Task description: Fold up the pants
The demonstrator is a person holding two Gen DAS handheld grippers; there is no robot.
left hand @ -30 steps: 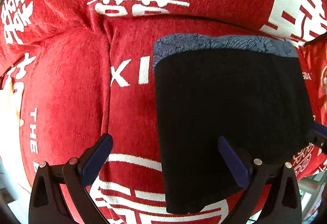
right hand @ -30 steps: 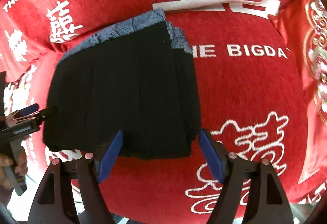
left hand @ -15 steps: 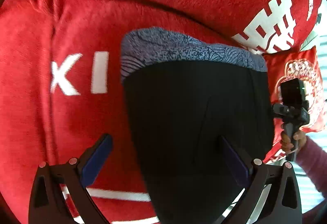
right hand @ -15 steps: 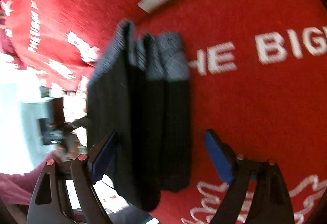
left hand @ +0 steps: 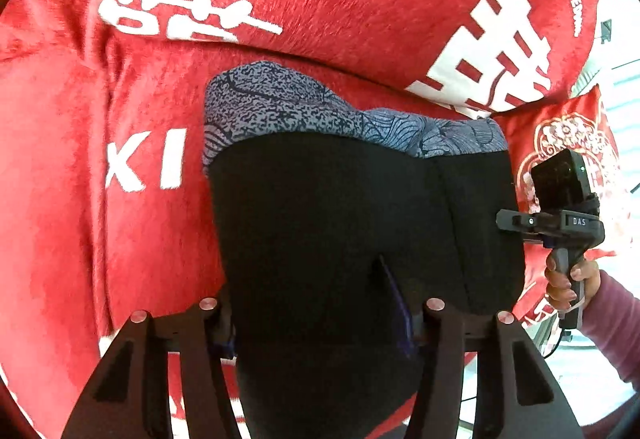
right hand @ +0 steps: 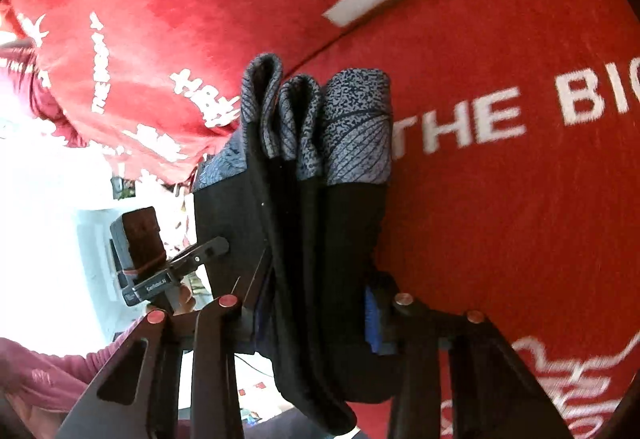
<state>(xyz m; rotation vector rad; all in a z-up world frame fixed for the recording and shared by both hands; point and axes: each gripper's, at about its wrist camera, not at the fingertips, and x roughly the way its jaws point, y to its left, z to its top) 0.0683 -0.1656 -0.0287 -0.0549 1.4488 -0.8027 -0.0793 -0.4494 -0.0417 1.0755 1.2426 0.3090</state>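
Both hand-held grippers are clamped on the folded pants (left hand: 340,239): the left hand-held gripper (left hand: 316,323) pinches the near edge of the stack; the right hand-held gripper (right hand: 316,315) grips the layered side, the grey waistband (right hand: 356,131) pointing away; the bundle sits at the red sofa cushion (left hand: 60,167). Best to keep both pinches firm, lower the stack level, and release only once it rests flat, so the layers stay aligned.

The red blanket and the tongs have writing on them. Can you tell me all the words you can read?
"XI" on the red blanket.
"THE BIG", cut off, on the same blanket.
"DAS" on the right tongs.
Label on the left tongs: too blurred.
Big white Chinese characters: partly cut off.
Small white lettering near the edges: too small.
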